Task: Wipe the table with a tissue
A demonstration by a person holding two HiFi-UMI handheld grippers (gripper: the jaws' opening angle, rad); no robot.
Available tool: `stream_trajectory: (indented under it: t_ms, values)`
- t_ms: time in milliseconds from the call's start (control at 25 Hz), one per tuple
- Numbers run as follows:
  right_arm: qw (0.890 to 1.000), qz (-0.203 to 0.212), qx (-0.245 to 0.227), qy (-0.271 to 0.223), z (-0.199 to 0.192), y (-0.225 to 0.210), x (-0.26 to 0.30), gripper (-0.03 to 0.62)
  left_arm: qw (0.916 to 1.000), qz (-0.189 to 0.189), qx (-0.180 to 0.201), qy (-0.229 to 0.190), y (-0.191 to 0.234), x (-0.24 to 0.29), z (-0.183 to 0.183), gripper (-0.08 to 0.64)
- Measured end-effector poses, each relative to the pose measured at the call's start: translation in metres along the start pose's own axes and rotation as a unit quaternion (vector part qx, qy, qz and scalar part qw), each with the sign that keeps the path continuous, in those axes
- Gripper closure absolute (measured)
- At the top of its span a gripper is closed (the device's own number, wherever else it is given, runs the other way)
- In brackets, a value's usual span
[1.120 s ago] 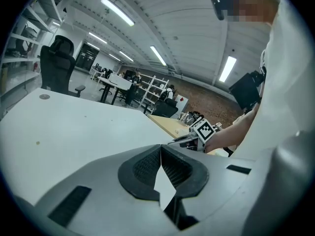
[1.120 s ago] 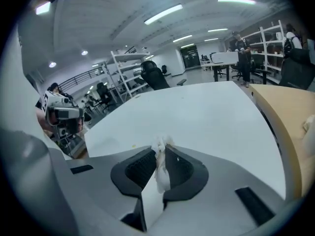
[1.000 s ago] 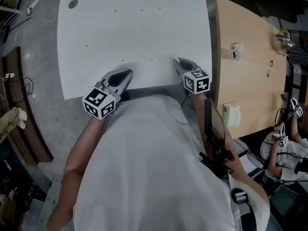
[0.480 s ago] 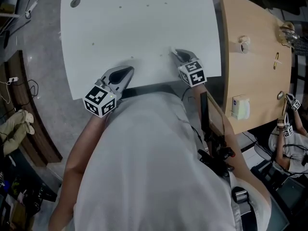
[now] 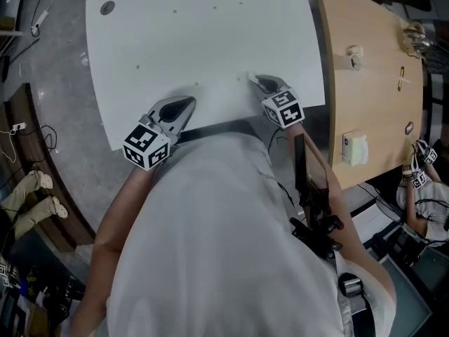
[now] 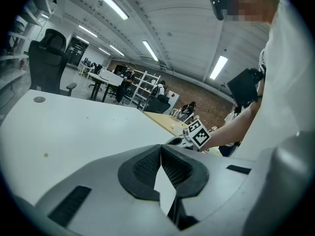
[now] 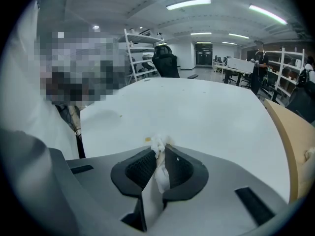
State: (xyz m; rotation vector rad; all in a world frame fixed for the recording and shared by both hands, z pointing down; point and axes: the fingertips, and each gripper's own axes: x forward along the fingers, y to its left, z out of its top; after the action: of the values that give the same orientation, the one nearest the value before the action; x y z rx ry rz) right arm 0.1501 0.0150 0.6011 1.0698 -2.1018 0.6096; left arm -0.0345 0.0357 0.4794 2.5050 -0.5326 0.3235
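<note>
Tissue (image 7: 158,143) is pinched between the jaws of the right gripper (image 7: 161,156), which are closed tight on it, with only a small crumpled tuft poking past the tips. It sits low over the table (image 5: 203,41), just inside the near edge and toward the table's right side. A small yellowish spot (image 7: 147,140) lies on the table just beyond the tuft. The left gripper (image 6: 161,152) has its jaws together with nothing between them, and it hangs at the table's near edge, left of the person's body.

The main risk is that so little tissue sticks out. If the gripper comes down too flat, the hard jaw tips would likely scrape the table instead of the paper. Pressing hard could tear the thin wad or drag it out of the pinch, leaving it on the table. A stroke aimed slightly off would miss the spot, and a dry tuft may only smear it. Other faint specks dot the table farther from the near edge, so a short wipe would leave them.
</note>
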Motion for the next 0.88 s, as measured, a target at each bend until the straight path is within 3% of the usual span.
stream_trajectory:
  t_ms: [240, 440, 520, 640, 880]
  values:
    - [1.000, 0.011, -0.012, 0.008, -0.008, 0.030, -0.004, 0.537, 0.9998, -0.018, 0.006, 0.007, 0.000, -0.004, -0.002, 0.554]
    - [0.996, 0.072, -0.035, 0.032, -0.018, 0.061, -0.010, 0.537, 0.9992, -0.034, 0.017, 0.011, -0.003, -0.003, 0.000, 0.554]
    - [0.997, 0.078, -0.015, -0.003, -0.007, 0.062, -0.017, 0.536, 0.9989, -0.039, 0.022, 0.011, -0.003, -0.003, 0.001, 0.554]
    - [0.997, 0.028, 0.045, -0.058, 0.011, 0.038, -0.024, 0.536, 0.9989, -0.040, 0.024, 0.011, -0.001, -0.006, 0.002, 0.554]
    - [0.995, -0.044, 0.084, -0.030, 0.006, -0.002, -0.010, 0.535, 0.9991, -0.034, 0.021, 0.010, 0.004, -0.016, -0.002, 0.554]
